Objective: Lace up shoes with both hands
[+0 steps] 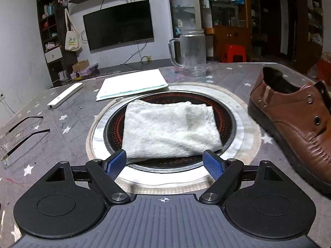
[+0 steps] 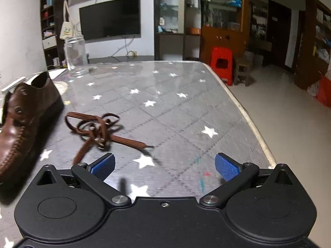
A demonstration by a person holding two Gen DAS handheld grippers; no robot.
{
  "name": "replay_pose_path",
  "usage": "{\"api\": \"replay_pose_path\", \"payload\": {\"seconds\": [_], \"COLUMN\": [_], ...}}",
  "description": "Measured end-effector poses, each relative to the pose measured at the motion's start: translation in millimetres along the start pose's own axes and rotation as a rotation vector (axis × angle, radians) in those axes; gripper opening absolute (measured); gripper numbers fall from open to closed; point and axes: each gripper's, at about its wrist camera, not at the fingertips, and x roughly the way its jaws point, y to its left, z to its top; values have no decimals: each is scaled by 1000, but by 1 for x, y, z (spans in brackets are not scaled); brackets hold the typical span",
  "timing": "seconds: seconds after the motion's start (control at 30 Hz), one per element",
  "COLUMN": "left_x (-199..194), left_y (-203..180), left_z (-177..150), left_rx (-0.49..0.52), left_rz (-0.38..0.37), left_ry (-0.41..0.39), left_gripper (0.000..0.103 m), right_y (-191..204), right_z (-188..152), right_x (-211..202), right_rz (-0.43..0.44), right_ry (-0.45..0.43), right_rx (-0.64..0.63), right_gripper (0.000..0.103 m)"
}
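While both tools hang released, we list: star-patterned table [image 2: 165, 103]; brown shoe [image 1: 293, 119] at its middle, unlaced; folded towel [image 1: 169, 128]; glass jar [image 1: 192, 51]; tangled lace [image 2: 97, 130] beside the shoe; left gripper [image 1: 165, 164] and right gripper [image 2: 164, 166], jaws spread, empty.

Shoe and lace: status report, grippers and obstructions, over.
Left gripper open, empty. Right gripper open, empty. Brown shoe unlaced; lace tangled on table beside it. Nothing blocking the lace.
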Motion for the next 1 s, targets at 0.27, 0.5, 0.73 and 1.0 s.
{"api": "replay_pose_path", "payload": {"seconds": [0.27,0.5,0.73,1.0], "left_x": [15,20,23,26], "left_y": [1,0,5,12], "left_z": [-2,-3,-4,-5], "left_rx": [26,27,-9,-54], "left_rz": [19,2,-4,-13], "left_ry": [35,57,70,93], "left_gripper": [82,83,90,97], "right_y": [-8,-9,-9,-8], "right_z": [1,1,2,2], "right_x": [8,9,10,9], "right_rz": [3,11,17,20], "right_ry": [50,57,56,56], "right_rx": [14,15,23,27], "right_gripper": [103,103,103,103]}}
